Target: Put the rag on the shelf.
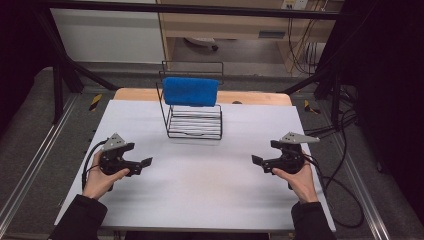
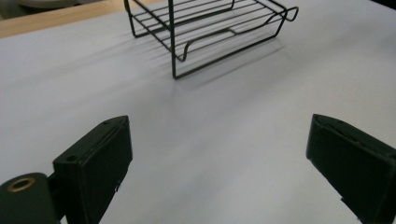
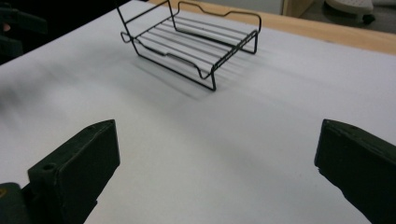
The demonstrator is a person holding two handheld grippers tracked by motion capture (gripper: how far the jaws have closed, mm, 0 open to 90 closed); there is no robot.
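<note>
The black wire rack (image 1: 194, 117) stands at the far middle of the white table (image 1: 200, 190), twelve o'clock from the person, with a blue sponge-like pad (image 1: 190, 91) perched on its upper tier; the lower shelf of thin bars is bare. In the left gripper view the rack (image 2: 212, 30) sits up at twelve o'clock beyond the jaws; in the right gripper view the rack (image 3: 196, 39) lies toward eleven o'clock. Out at the rack's seven o'clock, well apart from it, the left gripper (image 1: 142, 165) is low over the table, jaws spread wide, nothing between them but bare table. Over at five o'clock, the right gripper (image 1: 260, 164) mirrors it, jaws also wide with nothing in them. Both point inward, toward each other. A strip of wooden tabletop (image 1: 250, 97) shows behind the white surface.
</note>
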